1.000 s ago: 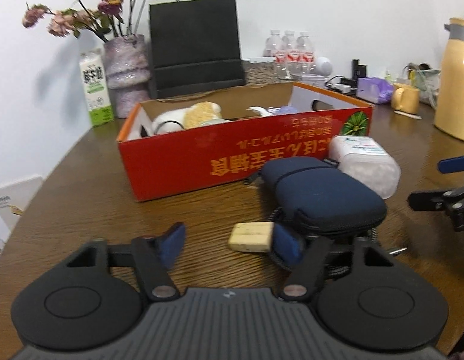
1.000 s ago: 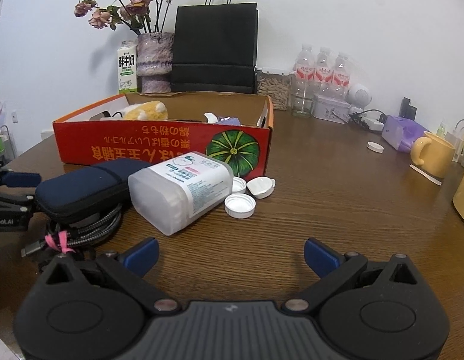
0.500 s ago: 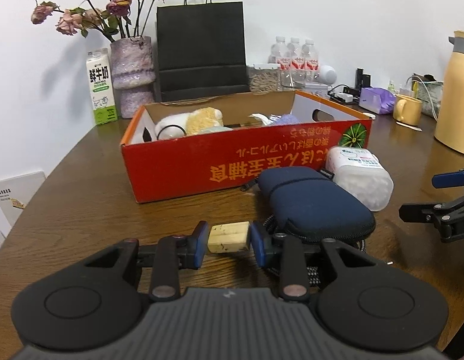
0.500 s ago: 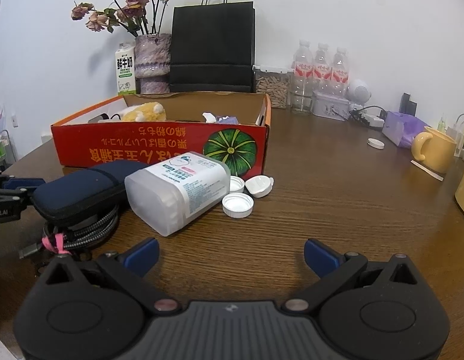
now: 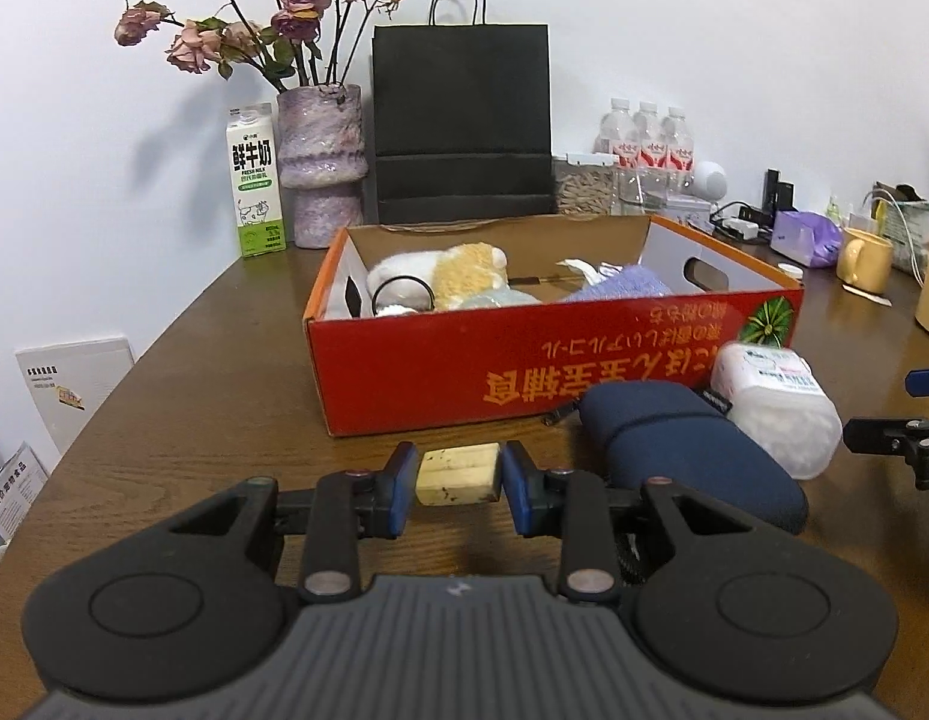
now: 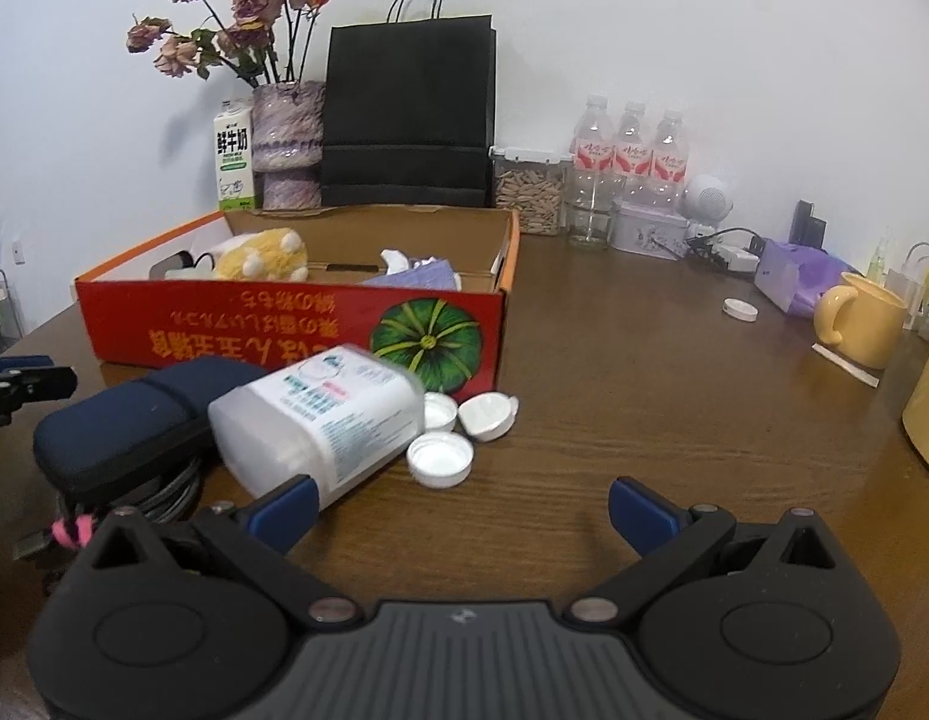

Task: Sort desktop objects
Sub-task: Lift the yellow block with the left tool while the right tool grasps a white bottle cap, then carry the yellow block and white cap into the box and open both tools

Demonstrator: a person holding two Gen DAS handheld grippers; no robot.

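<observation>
The left gripper [image 5: 458, 483], wide a second ago, has just closed and now pinches the pale eraser block [image 5: 458, 473] above the table [image 5: 212, 396]. The right gripper [image 6: 461, 510] stays spread, empty. Beyond sit the navy case [image 5: 674, 438] and red box [image 5: 554, 354].

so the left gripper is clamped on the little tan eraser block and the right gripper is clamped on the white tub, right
Not quite. The left gripper is indeed shut on the tan eraser block, but the right gripper holds nothing. The right wrist view shows its jaws standing wide open over bare table, with the white tub lying on its side just past its left finger.
</observation>
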